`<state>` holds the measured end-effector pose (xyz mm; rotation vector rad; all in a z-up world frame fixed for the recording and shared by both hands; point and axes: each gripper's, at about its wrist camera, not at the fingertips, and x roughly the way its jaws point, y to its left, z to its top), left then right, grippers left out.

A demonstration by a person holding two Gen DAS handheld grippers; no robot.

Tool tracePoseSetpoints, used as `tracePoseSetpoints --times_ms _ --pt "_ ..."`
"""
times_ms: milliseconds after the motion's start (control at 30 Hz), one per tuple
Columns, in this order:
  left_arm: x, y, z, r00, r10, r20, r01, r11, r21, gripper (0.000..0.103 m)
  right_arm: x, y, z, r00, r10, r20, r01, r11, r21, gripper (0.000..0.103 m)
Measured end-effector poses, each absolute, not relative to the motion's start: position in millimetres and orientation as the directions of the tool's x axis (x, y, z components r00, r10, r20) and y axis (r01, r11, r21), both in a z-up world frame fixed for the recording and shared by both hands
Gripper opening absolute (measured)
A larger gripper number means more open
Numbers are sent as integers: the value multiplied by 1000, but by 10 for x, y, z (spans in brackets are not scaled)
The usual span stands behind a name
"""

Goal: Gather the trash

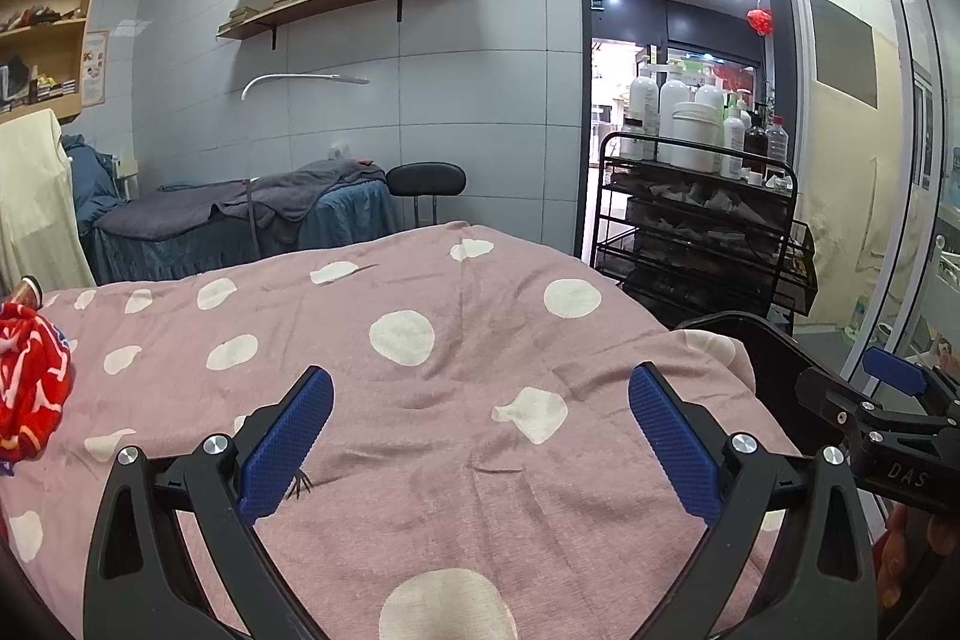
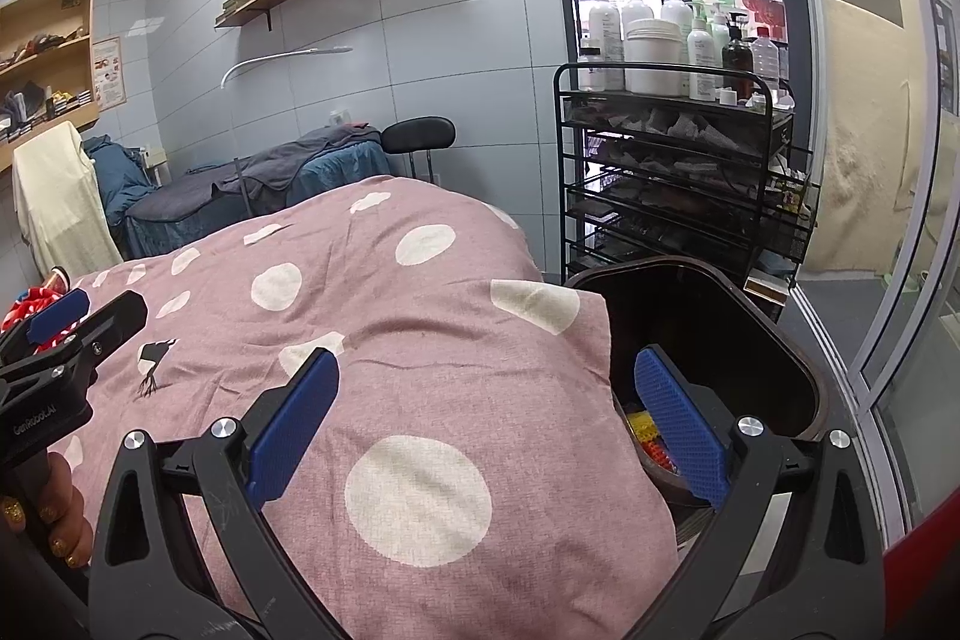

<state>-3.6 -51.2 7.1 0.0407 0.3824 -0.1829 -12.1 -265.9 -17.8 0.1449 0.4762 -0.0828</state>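
Trash (image 1: 30, 376) lies well left of both wide-open, empty tools (image 1: 480, 436) (image 2: 489, 418).

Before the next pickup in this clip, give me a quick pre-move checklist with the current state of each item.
1. Left gripper open and holding nothing: ok.
2. Right gripper open and holding nothing: ok.
3. Dark trash bin open and beside the bed, at the right gripper's side: ok.
4. Something already in the bin: ok, colourful pieces show at its bottom.
5. Next trash item identified: cannot tell; a small dark scrap lies on the polka-dot cover, and a red crumpled item lies at its left edge.
6. Wire cart clear of both grippers: ok.
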Motion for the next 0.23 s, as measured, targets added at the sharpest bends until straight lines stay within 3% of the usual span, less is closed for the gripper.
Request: tracePoseSetpoints --times_ms 233 --pt "-26 -524 78 908 -171 -381 186 983 1 98 -119 -2667 -174 885 -47 -464 116 986 121 98"
